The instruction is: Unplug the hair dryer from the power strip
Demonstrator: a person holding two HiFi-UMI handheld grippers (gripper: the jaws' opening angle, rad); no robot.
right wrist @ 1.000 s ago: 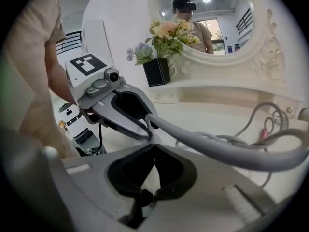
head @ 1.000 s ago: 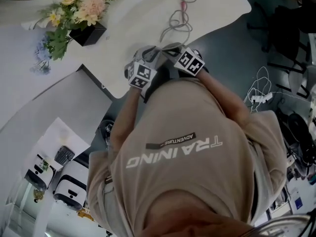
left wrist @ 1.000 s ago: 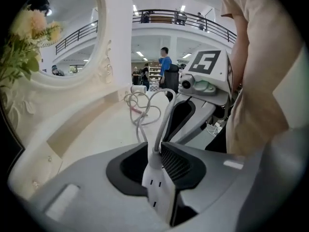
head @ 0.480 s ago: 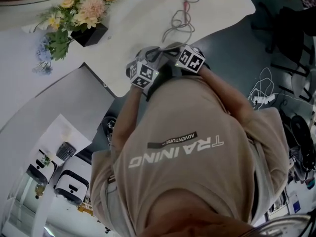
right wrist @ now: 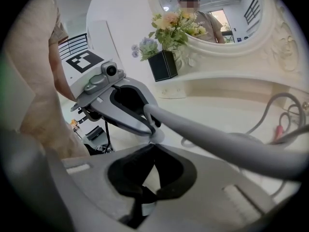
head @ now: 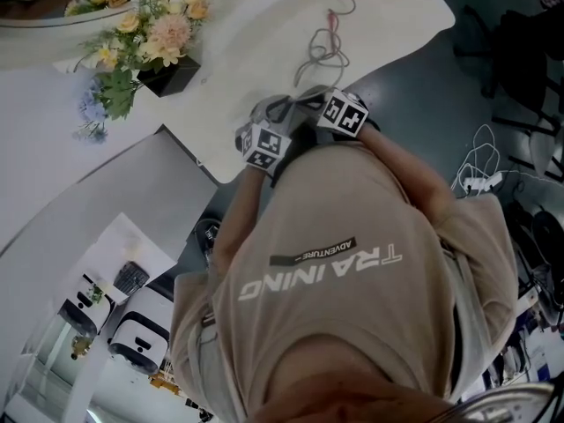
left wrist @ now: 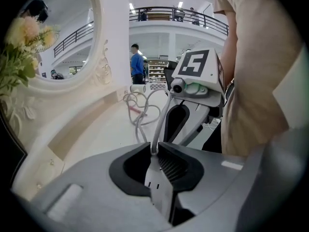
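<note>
Left claw [left wrist: 153,151] clamps grey cord [left wrist: 161,120] over bench [head: 264,25] edge; right claw [right wrist: 152,140] closed, tips alongside. Cord coils slack on bench. Dryer, strip: we cannot make out either. We judge unplugging unconfirmed.

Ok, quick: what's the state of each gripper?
Left gripper: shut on the thin grey cable.
Right gripper: shut on the same cable.

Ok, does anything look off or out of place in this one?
The gray cable lies in loose, tangled loops on the white table, with one strand pinched in the shut left claw. No hair dryer is in view. Nothing looks spilled or broken.
</note>
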